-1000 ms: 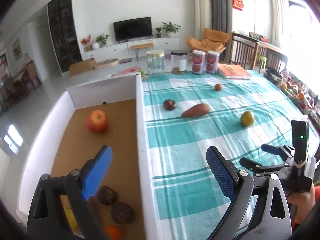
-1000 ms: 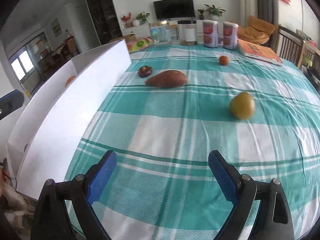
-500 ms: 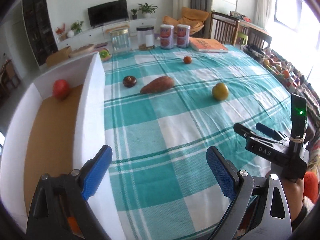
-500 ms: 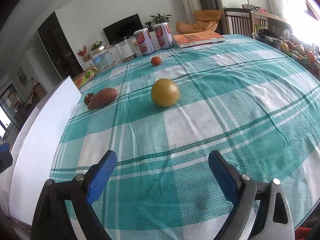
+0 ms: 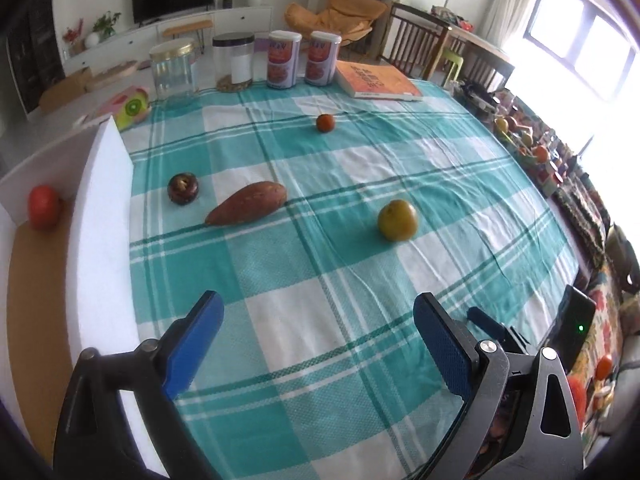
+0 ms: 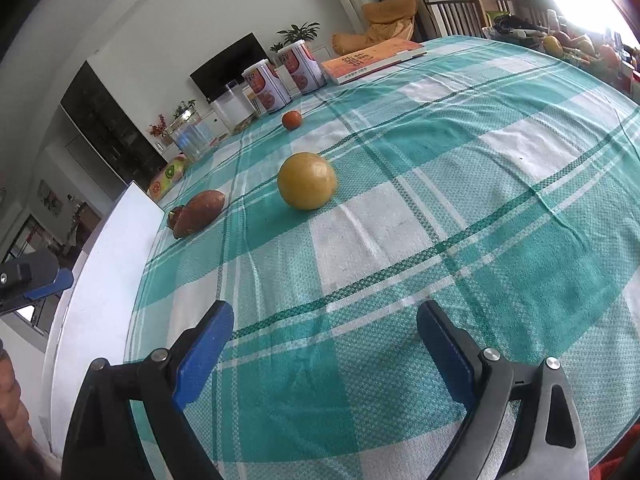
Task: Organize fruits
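We held our left gripper (image 5: pixel 318 338) above the near edge of the checked cloth (image 5: pixel 320 264), its blue pads spread wide with nothing between them. Our right gripper (image 6: pixel 324 344) hovered low over the same cloth, likewise spread and empty. Ahead of it lay a yellow fruit (image 6: pixel 307 181), well apart from both pads. To its left sat a sweet potato (image 5: pixel 247 209) with a dark fruit (image 5: pixel 183 188) just beside it, and farther back a small orange fruit (image 5: pixel 325 123) lay alone. At the left stood a white box (image 5: pixel 102 216), its wall along the cloth's edge, with a red fruit (image 5: pixel 43 207) inside at the far corner. Two cans (image 5: pixel 302 60), two jars (image 5: pixel 174 69) and a book (image 5: pixel 376 82) lined the far edge.
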Demonstrator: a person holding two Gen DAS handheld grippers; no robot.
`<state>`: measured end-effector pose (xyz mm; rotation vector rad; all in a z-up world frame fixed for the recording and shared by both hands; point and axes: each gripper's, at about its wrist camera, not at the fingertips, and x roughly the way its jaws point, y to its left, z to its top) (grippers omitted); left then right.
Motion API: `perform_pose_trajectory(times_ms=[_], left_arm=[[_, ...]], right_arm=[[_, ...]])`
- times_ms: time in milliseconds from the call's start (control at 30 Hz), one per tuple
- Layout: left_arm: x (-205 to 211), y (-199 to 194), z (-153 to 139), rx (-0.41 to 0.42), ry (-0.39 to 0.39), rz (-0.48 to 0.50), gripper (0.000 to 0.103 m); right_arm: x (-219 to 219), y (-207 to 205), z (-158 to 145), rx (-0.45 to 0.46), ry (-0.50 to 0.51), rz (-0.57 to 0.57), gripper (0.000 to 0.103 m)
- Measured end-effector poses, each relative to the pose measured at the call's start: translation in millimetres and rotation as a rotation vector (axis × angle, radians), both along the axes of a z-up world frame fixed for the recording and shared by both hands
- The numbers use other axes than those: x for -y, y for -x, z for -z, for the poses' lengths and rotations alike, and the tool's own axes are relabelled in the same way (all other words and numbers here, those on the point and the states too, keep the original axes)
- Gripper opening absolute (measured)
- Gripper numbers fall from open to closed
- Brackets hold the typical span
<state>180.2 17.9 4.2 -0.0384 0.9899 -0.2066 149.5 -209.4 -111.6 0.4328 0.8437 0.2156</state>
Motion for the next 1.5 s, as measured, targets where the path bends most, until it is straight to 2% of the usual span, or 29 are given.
perform_pose_trajectory(times_ms=[300,367,567,633,667,767,867,933,1000,1200,1333,1433,1500], left_arm=[[25,-107,49,0.099,-0.305,0.052,0.097],[18,-124,58,0.107,-0.332,0.044,0.097],[-2,-145,90,-0.038,-0.222,0.099,0.095],[-1,-138,91,-0.062,-0.174,0.157,0.086],[-1,-135,91,-0.08,-0.167,0.182,0.075],[0,-130,87,-0.078,-0.208,0.215,0.068],[-3,-135,93,-0.086,-0.23,0.184,0.067],[0,-139,103,-0.088,-0.274,0.181,0.067],[5,-137,107,-0.055,-0.318,0.193,0.062],[4,-125,102,-0.069,-0.319,0.126,0.058],[-2,-94,94,-0.148,-0.243,-0.002,0.058],[-10,-63,96,-0.255,-0.093,-0.079,0.058],[-8,-45,104,-0.301,-0.05,-0.081,0.057]], right_arm=[[4,2,-1,0.001,-0.034,0.004,0.093],[5,1,0,-0.001,-0.038,0.006,0.093],[5,0,2,-0.008,-0.041,0.008,0.093],[5,-1,2,-0.009,-0.041,0.008,0.093],[5,-1,2,-0.01,-0.042,0.008,0.093],[5,-2,3,-0.011,-0.044,0.01,0.093],[5,-2,3,-0.011,-0.044,0.009,0.094],[5,-2,3,-0.01,-0.047,0.01,0.094],[6,-2,3,-0.01,-0.052,0.012,0.094],[8,-3,4,-0.01,-0.062,0.018,0.094],[8,-2,3,-0.009,-0.063,0.019,0.094],[9,-1,3,-0.008,-0.067,0.021,0.094],[10,0,2,-0.009,-0.066,0.024,0.094]])
